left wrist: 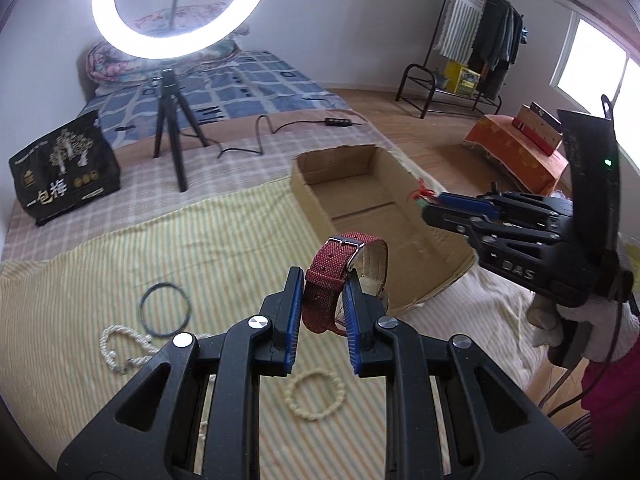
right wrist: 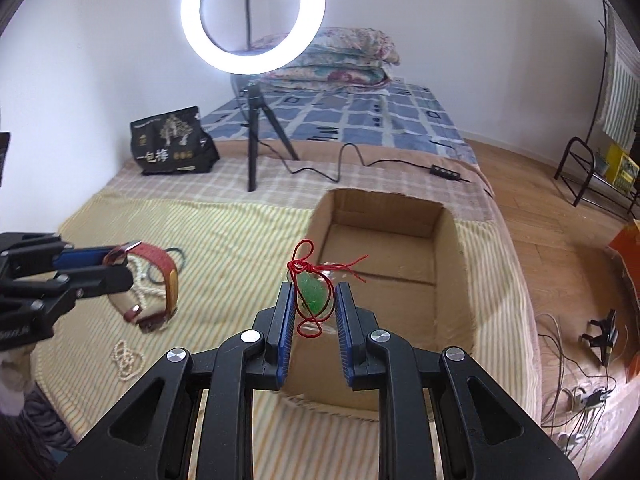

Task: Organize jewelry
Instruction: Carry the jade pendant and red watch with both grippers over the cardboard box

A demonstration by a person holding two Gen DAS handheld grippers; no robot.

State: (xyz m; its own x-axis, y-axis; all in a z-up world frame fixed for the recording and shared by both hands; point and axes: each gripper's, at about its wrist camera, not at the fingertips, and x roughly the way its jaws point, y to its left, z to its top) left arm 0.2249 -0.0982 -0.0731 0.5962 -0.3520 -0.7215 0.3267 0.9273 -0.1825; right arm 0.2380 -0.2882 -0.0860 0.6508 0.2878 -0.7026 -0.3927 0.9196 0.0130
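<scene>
Stretching beneath both grippers, a bed (left wrist: 100, 264) is seen covered by a yellow striped blanket, with a checked sheet and a blue patterned quilt farther ahead. A red-strapped watch (left wrist: 340, 276) is pinched between the narrow fingers of the left gripper (left wrist: 323, 308). A green pendant (right wrist: 314, 294) on red cord is clamped between the fingers of the right gripper (right wrist: 316, 304), just before an open cardboard box (right wrist: 452, 264). Below the left fingers lie a black ring (left wrist: 165, 309), a pearl bracelet (left wrist: 120, 350) and a cream bead bracelet (left wrist: 316, 396). Beyond the fingers, a ring light (right wrist: 252, 16) on a tripod, a black bag (right wrist: 172, 142), pillows (right wrist: 340, 60), white walls, a wooden floor (right wrist: 540, 200) and a clothes rack (left wrist: 476, 36) are visible.
</scene>
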